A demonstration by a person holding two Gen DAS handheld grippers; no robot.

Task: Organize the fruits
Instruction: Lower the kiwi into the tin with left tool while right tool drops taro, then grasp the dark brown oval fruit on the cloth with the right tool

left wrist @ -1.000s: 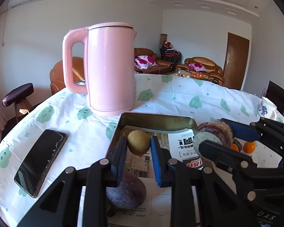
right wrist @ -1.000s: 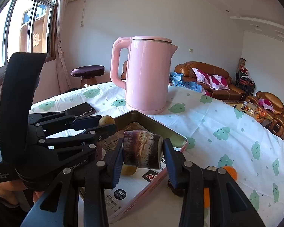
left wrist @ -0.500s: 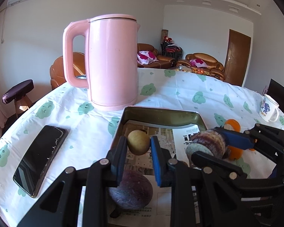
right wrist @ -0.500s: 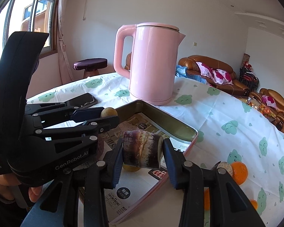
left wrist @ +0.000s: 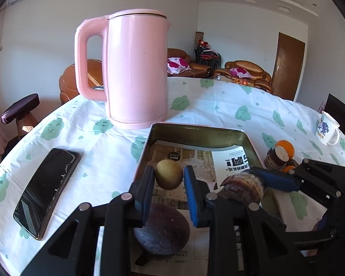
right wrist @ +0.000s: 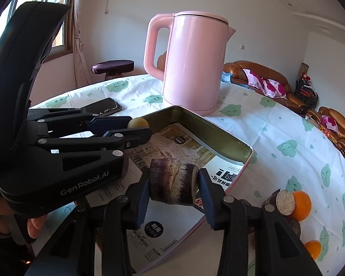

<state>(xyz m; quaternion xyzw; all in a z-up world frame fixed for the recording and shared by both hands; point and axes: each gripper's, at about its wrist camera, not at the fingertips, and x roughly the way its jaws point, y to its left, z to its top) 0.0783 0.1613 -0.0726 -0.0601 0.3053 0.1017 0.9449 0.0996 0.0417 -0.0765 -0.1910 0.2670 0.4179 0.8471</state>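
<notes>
A brown kiwi sits between the blue pads of my left gripper, above the paper-lined metal tray. The jaws are opening, with the pads still against the kiwi. My right gripper is shut on a short purple-brown sugarcane piece and holds it low over the tray's right half. From the left wrist view, the right gripper is close on the right. A round purple fruit lies in the tray under the left fingers.
A tall pink kettle stands just behind the tray. A black phone lies to the left. Right of the tray are another cane piece and two oranges, plus a mug farther off. A hand holds the left gripper.
My right gripper has sunk with the sugarcane piece closer to the tray. The kiwi has stayed between the left pads, whose gap looks slightly wider.
</notes>
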